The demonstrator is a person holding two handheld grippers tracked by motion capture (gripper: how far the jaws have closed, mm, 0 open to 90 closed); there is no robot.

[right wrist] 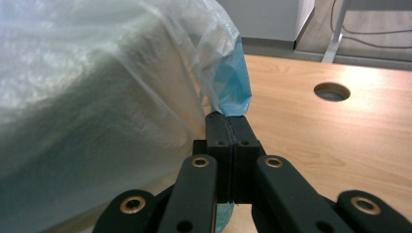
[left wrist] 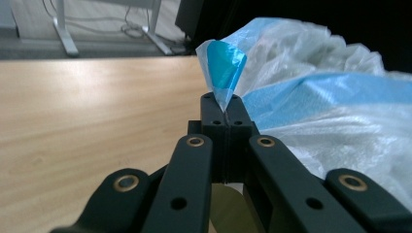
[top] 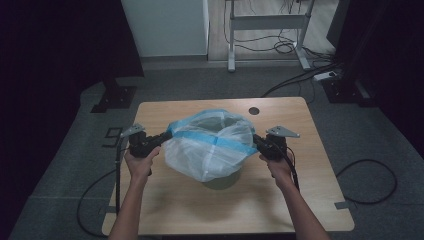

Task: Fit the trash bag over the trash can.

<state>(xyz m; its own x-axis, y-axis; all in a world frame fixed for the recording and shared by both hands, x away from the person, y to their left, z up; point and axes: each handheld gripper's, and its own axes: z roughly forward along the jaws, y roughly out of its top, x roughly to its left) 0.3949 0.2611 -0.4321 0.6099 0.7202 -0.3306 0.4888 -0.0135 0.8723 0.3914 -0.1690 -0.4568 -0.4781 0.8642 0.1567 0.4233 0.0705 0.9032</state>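
Clearly thin and crinkly, the plastic bag [top: 210, 147] is a translucent white film with a blue band [top: 220, 141] along its rim; it puffs into a rounded, wrinkled dome and sits over something olive-green [top: 221, 183], of which just a low edge peeks out at its near side, around the middle of the surface [top: 310, 200]. That surface is pale wood-grain laminate with rounded corners and a round cable hole [top: 254, 110] at its far edge. No print or lettering can be read on the bag. At the left, the left tool [top: 164, 136] has its black jaws pressed fully together on a pinch of the blue rim; in the left gripper view that pinch [left wrist: 222, 68] stands up from the jaw tips as a small pointed cone of glossy blue film. At the right, the right tool [top: 257, 140] is likewise clamped tight on the opposite side of the rim, and in the right gripper view a fold of blue film [right wrist: 234, 85] rises out of the closed jaws with the cloudy white bag wall beside it. Both tools are matte black plastic with brass-coloured pivot rivets, each with a grey three-cornered plate on top, and the bag's rim is stretched between them above the surface.
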